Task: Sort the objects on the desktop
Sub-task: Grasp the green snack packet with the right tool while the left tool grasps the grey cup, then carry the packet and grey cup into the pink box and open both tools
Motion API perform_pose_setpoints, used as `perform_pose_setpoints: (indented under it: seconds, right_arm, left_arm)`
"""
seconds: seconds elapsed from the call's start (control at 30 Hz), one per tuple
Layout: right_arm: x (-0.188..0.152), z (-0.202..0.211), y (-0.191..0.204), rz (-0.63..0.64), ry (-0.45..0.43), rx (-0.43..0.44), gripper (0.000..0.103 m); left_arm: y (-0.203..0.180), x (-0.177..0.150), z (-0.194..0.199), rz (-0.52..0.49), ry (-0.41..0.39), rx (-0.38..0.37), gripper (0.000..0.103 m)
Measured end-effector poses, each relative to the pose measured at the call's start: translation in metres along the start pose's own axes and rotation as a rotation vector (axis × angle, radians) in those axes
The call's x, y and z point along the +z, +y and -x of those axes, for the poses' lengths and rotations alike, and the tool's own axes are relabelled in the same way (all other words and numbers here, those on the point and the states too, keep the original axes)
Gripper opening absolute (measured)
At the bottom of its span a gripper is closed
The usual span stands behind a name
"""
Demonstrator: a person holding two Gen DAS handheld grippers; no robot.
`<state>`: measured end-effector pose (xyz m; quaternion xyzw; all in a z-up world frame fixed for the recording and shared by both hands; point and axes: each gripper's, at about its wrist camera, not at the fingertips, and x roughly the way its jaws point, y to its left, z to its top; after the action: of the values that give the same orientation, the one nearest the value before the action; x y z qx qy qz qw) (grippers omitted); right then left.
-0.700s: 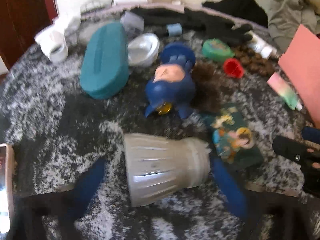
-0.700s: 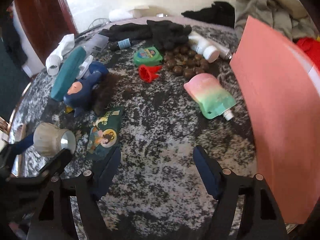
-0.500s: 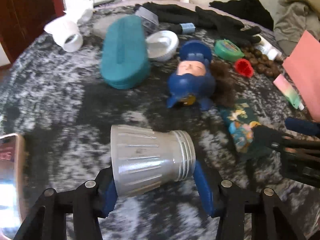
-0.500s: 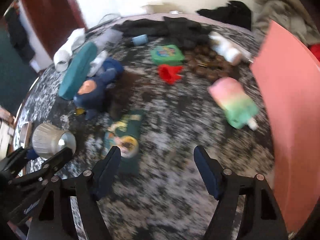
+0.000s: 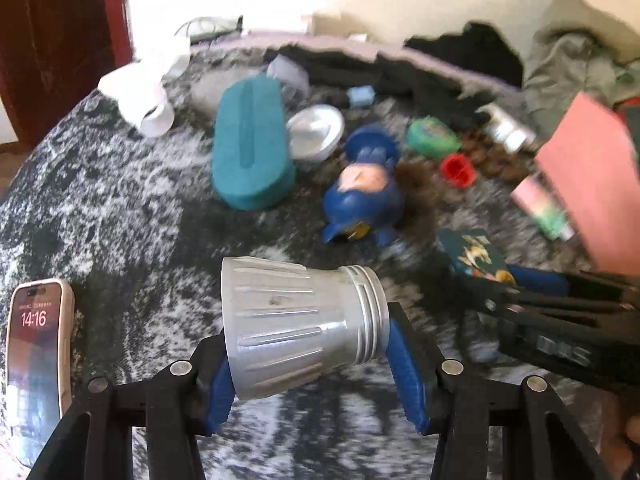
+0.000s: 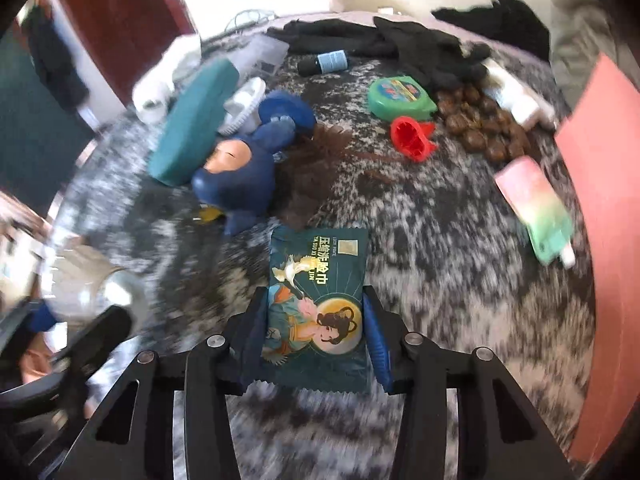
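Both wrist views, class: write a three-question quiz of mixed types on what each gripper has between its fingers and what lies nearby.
1. True or false: the left gripper has the silver cup lying sideways between its fingers.
2. Which item sits between the fingers of the right gripper? A. red funnel B. dark green packet C. pink-green pouch
3. Fill in: left of the silver cup, a ____ lies with its screen lit.

Key: 1 true; 2 B; 3 phone.
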<state>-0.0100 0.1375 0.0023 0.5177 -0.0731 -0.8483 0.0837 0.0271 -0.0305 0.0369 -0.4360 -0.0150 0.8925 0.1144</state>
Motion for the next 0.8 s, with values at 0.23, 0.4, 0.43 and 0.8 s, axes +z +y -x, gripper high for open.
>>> perform_pose_setpoints:
  seconds: [0.23, 0.4, 0.43, 0.8]
  right_arm:
    - [-0.028, 0.139, -0.024, -0.003, -0.323, -0.020, 0.048]
    - [-0.043, 0.255, -0.081, -0.115, -0.619, -0.229, 0.048]
    - [-0.045, 0.272, -0.098, -0.156, -0.654, -0.276, 0.048]
    - [-0.026, 0.309, -0.278, -0.594, -0.608, -0.335, 0.080]
  left_arm:
    - [-0.054, 0.019, 0.067, -0.063, -0.186, -0.139, 0.048]
    - [-0.153, 0.058, 0.097, -0.180, -0.283, -0.344, 0.041]
    - [-0.171, 0.063, 0.094, -0.198, -0.275, -0.367, 0.041]
    - [-0.338, 0.106, 0.035, -0.392, -0.199, -0.464, 0.087]
